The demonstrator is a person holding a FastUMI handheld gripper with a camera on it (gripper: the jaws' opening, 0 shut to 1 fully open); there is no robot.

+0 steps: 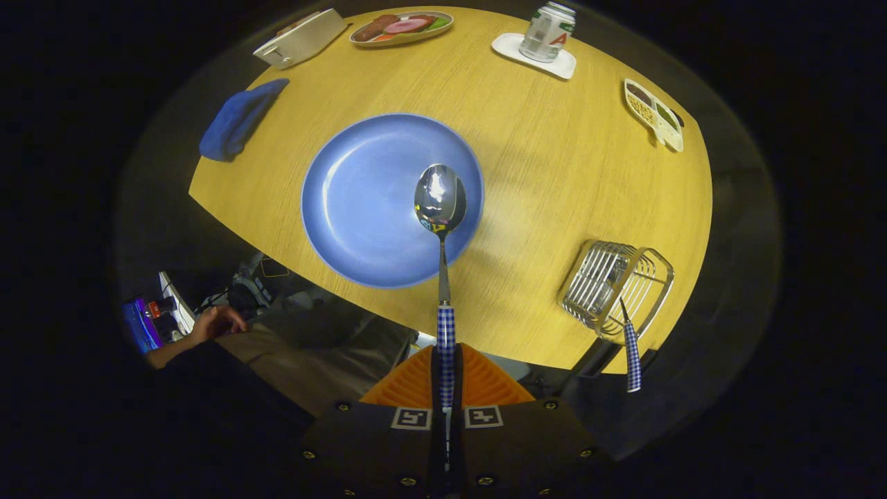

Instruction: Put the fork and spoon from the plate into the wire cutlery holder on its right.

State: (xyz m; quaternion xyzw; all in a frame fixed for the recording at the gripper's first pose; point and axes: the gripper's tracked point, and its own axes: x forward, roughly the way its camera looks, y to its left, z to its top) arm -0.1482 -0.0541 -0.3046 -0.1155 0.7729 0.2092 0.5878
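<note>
Blue-check spoon (441, 208) is pinched tight by its handle in my claw (445, 388), mid-frame over the plate (360, 201); if I swing fast to the wire holder (613, 291), lower right w/ the fork (630, 353), it could slip & drop.

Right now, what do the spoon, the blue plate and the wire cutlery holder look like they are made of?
The spoon, shut between the gripper fingers by its checked handle, looks like polished metal: its bowl mirrors the lights. The blue plate seems glazed ceramic or glossy plastic, given its soft sheen. The wire cutlery holder looks like chromed steel wire, bright and thin.
</note>
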